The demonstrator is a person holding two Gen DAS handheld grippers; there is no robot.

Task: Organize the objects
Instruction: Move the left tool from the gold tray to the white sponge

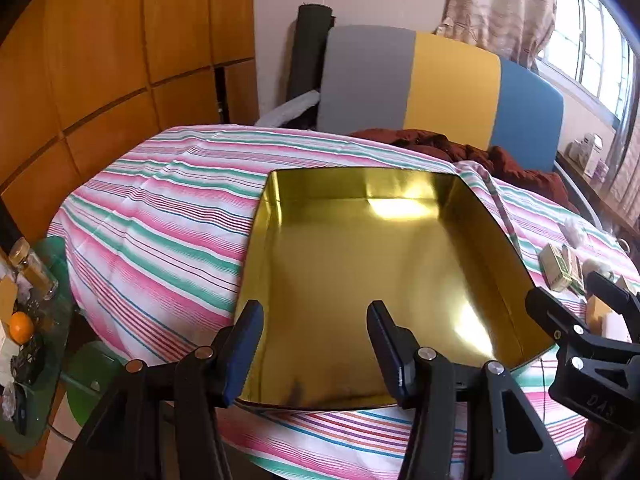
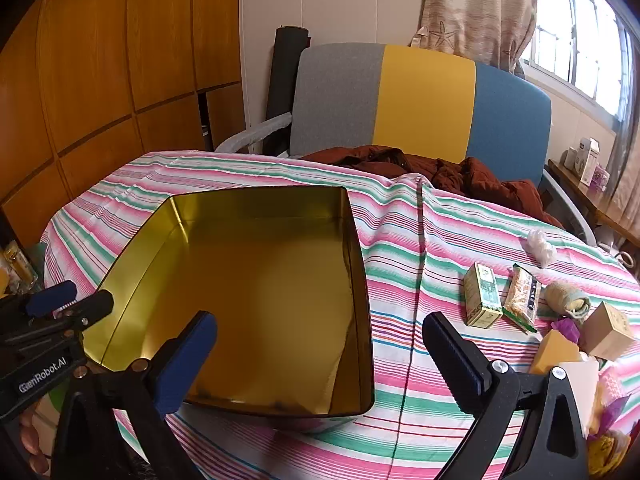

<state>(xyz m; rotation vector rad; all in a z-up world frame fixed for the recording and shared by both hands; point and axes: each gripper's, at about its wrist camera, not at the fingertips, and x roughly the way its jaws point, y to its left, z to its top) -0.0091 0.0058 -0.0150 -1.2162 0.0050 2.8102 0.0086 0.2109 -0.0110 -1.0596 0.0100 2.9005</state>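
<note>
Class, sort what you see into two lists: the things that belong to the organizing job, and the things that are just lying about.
Belongs to the job:
gold tin, empty
green box
snack packet
rolled cloth
wooden block
left gripper and right gripper, both open

Just lying about:
brown jacket
chair
orange
glass bottle

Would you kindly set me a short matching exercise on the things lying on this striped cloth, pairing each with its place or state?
Things:
1. gold tin
2. green box
3. white wad
4. right gripper

Descriptions:
A. farthest back of the small items
B. lying beside the snack packet
C. open, holding nothing
D. nothing inside

Pairs: 1-D, 2-B, 3-A, 4-C
</note>
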